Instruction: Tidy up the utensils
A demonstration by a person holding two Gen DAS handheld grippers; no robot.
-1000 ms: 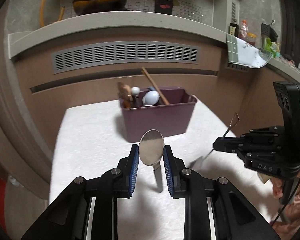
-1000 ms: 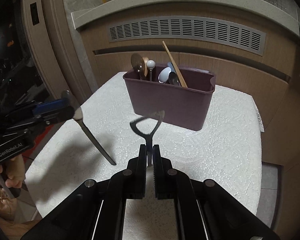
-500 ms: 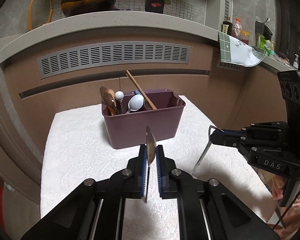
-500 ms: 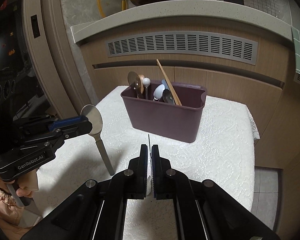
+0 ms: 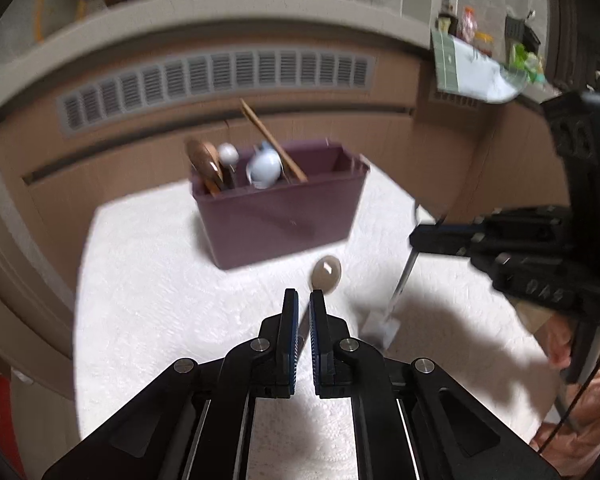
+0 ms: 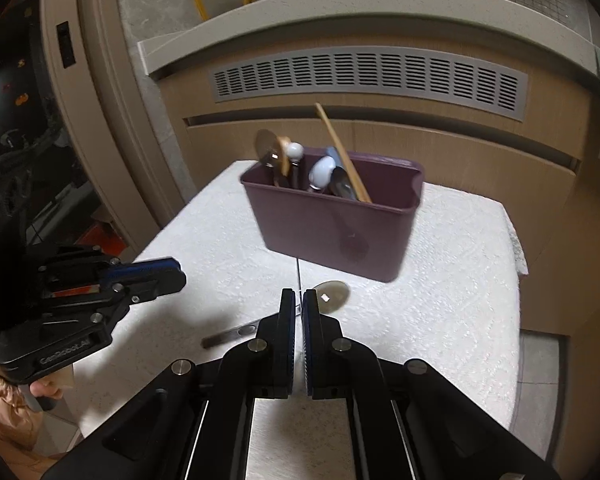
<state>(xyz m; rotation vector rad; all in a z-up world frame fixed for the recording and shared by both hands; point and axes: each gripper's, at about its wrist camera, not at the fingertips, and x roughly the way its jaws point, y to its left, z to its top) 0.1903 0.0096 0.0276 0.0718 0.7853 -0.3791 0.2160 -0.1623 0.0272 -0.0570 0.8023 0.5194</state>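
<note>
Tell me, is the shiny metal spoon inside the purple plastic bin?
No, the metal spoon lies flat on the white cloth just in front of the purple bin.

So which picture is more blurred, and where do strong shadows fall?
Left wrist view: stronger motion blur, purple bin and vent smeared; dark shadow under the right gripper on the white cloth. Right wrist view: milder blur, bin edges soft.

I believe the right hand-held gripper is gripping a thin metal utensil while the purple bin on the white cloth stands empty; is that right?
Not quite: the purple bin is not empty. The right wrist view shows spoons and a wooden stick standing in it. The rest holds.
</note>
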